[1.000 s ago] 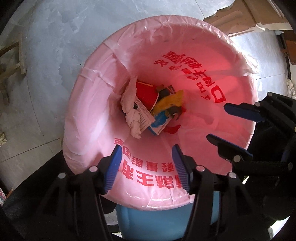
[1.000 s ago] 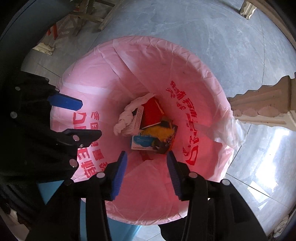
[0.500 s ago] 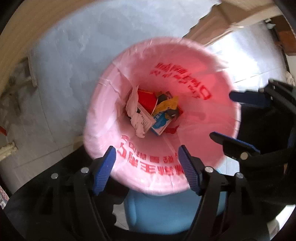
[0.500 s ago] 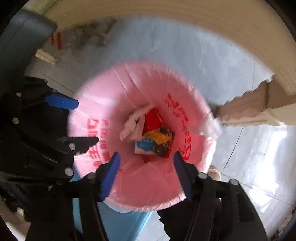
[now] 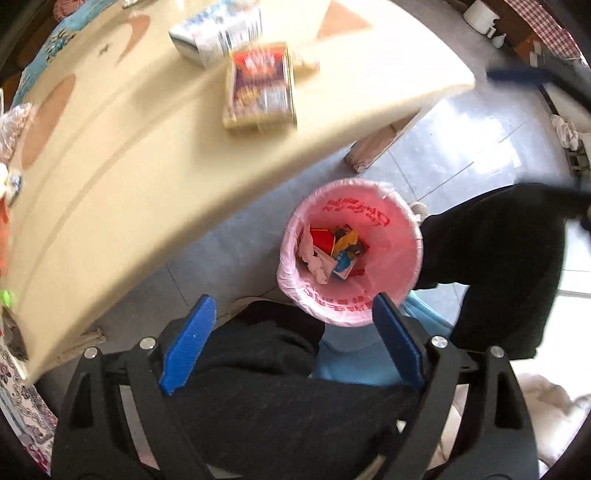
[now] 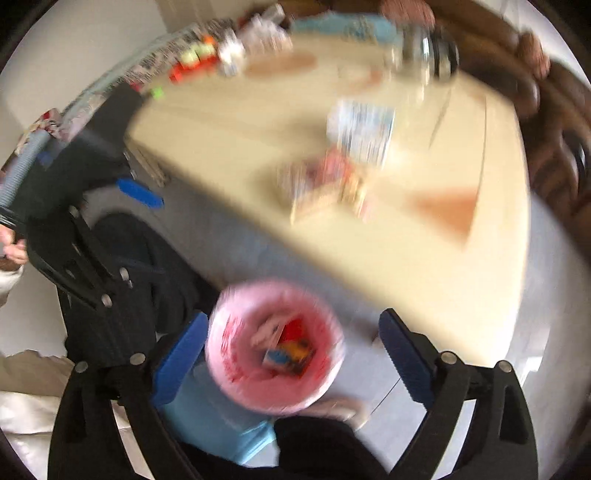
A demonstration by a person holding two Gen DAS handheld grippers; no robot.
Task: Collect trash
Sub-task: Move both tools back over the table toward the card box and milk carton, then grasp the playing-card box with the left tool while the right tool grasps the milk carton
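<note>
Hovering above the bin, both grippers wide and empty

The left gripper (image 5: 291, 343) has its blue fingers (image 5: 186, 345) spread wide, with nothing between them. It hangs over the person's dark trouser legs (image 5: 491, 269) and the floor (image 5: 454, 147). Just beyond it stands the bin (image 5: 369, 354), blue outside and lined with a pink bag (image 5: 391, 236) with red print. Inside lies collected trash (image 5: 332, 251): white crumpled paper, a red piece, a yellow and blue wrapper.

Farther away, to the left, is the cream table (image 5: 140, 155). On it lies a flat snack box (image 5: 260, 86) with red and purple print, and just behind it a white and blue package (image 5: 218, 31). Both are a little blurred.

The right gripper (image 6: 291, 354) is also opened wide and holds nothing. Its view is strongly blurred; the bin appears between its fingers (image 6: 404, 356), and the table with the two packages lies beyond. The other gripper is seen at the left side of this view.
</note>
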